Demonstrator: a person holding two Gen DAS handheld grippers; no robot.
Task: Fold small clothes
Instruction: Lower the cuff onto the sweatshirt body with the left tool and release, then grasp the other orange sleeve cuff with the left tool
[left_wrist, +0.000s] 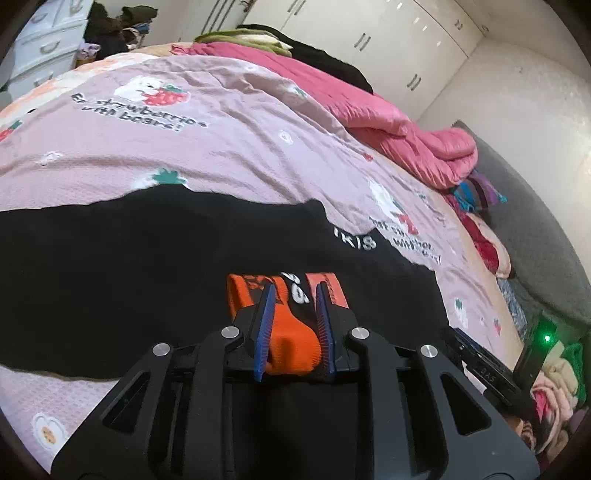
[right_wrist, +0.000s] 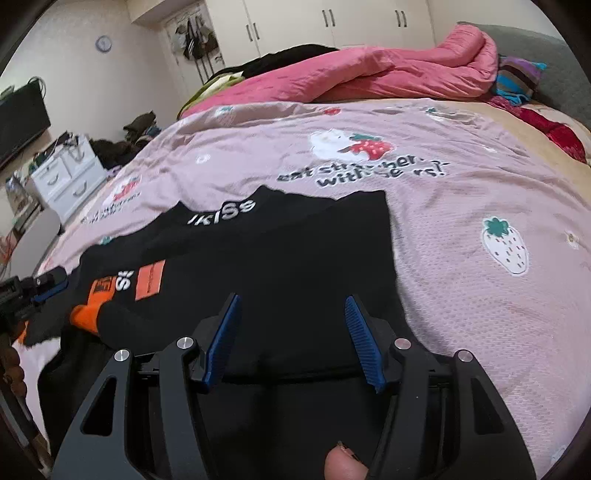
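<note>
Sleeve fold under way on the black garment (right_wrist: 280, 266).
Left gripper (left_wrist: 295, 295) holds the orange cuff (left_wrist: 291, 343) between narrow jaws; right gripper (right_wrist: 291, 306) hovers apart, and next it probably must pinch the hem.

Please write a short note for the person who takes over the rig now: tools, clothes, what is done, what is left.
Left tool: orange cuff between its pads; a grip cannot be confirmed.
Right tool: open, empty, over the black garment.
Garment lies on the pink bedsheet, one sleeve brought over the body.
Done: that sleeve fold, it seems.
Left: remaining folds.
</note>
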